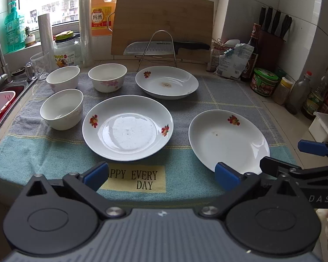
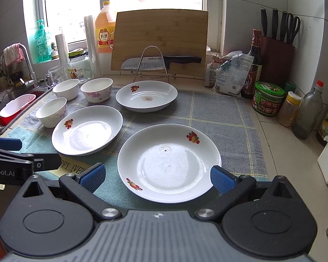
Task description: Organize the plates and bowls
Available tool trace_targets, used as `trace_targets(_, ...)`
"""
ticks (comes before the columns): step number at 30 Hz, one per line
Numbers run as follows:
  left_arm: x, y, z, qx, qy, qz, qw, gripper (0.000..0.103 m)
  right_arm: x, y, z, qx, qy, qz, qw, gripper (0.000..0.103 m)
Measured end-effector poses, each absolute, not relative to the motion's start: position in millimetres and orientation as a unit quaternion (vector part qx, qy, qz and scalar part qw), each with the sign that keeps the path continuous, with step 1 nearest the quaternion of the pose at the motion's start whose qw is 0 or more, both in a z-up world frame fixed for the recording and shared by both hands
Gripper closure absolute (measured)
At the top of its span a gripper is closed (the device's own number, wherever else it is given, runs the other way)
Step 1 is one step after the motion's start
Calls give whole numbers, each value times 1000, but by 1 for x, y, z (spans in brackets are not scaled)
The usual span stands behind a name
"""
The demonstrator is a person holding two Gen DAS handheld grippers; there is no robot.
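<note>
Kitchen counter w/ towel (image 1: 218, 100): we count 3 plates (image 1: 128, 127), 3 bowls (image 1: 62, 109); both grippers (image 1: 161, 175) (image 2: 156, 175) spread apart, empty.

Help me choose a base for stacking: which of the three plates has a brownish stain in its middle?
The far plate, just before the knife rack. The middle plate and the near plate lack that stain.

"HAPPY EVERY DAY" on towel (image 1: 54, 152)

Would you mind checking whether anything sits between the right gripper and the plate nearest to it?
Nothing visible does. The right gripper is open, with the near plate directly ahead of its fingers on the towel; the other plates and bowls lie farther back and left.
</note>
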State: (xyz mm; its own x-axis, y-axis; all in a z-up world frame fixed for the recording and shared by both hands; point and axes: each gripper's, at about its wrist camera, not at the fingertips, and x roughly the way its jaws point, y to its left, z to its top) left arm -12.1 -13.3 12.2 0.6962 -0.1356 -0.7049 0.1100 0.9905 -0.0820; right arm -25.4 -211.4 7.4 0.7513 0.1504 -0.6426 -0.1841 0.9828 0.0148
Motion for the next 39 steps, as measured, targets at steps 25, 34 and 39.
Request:
trace_targets(25,29,-39,-14,22,373,-153,915,1,-16,-244,-65,-63,374,103,920,0)
trace_targets(34,56,-45,-23,53,398,-176,899,1,1,-238,-93,-68,392,103,912,0)
trace_targets(39,70,-47,-24,66,401,-193,893,1,6,-233,-99,-65,387,107,914,0)
